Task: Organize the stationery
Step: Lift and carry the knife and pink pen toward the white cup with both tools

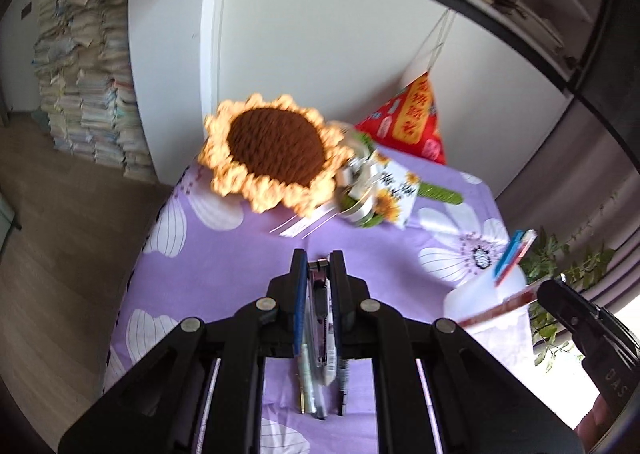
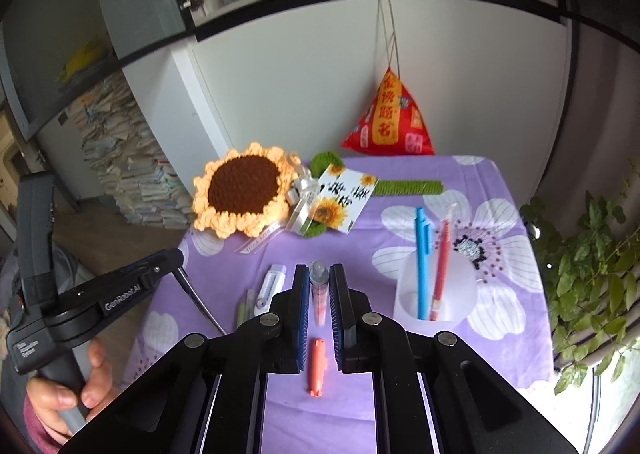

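My left gripper [image 1: 319, 259] has its jaws close together around a clear pen [image 1: 320, 302] with a black clip; two more pens [image 1: 310, 386] lie under it on the purple cloth. My right gripper [image 2: 319, 272] is shut on an orange-red pen with a grey cap [image 2: 319, 290], held just above the cloth. An orange pen cap [image 2: 317, 368] lies below it. A frosted white pen cup [image 2: 434, 290] at the right holds a blue pen [image 2: 422, 250] and a red pen [image 2: 442, 254]. The cup also shows in the left wrist view [image 1: 486, 298].
A white correction tape [image 2: 271, 284] and green pens [image 2: 243, 308] lie left of the right gripper. A crochet sunflower [image 2: 244, 190] with a card, a green knitted strip [image 2: 408, 187] and a red pouch [image 2: 390, 122] sit at the back. A plant [image 2: 592, 278] stands right of the table.
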`<state>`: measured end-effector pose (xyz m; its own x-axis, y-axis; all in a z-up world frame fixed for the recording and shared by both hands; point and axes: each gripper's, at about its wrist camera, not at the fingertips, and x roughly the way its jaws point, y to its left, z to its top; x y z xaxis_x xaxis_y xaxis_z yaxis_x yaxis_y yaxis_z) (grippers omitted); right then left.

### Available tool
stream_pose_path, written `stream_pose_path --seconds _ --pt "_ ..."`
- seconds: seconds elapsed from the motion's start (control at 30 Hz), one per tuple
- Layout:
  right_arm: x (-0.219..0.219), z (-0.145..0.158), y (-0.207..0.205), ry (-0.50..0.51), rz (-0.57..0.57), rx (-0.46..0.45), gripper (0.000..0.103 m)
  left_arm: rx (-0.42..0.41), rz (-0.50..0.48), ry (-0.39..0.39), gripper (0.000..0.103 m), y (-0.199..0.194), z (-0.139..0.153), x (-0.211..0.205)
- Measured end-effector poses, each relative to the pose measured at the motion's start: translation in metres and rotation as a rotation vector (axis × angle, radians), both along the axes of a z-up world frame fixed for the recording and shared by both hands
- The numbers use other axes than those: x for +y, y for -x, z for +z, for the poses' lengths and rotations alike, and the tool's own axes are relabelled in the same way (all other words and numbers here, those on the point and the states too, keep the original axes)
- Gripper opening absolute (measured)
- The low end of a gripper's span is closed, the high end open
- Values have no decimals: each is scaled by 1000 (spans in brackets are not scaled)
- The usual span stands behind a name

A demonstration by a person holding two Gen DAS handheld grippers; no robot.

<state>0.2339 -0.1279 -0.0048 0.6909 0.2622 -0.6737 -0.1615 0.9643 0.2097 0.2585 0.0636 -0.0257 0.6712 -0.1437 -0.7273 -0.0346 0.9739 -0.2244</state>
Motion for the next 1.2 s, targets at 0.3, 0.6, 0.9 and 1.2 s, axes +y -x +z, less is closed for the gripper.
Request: stream_pose_path --seconds 0.3,0.6,0.9,1.2 --pt "-21 14 18 -22 -9 -41 11 -31 -63 -5 9 9 17 -22" --pt "-55 36 28 -31 -82 -103 11 -69 -116 -29 9 14 32 -55" --pt "-85 42 4 13 -167 -131 11 -76 -133 -50 9 22 37 -70" --pt "-90 -6 -27 75 -190 -38 11 -70 -125 -70 9 28 37 -75"
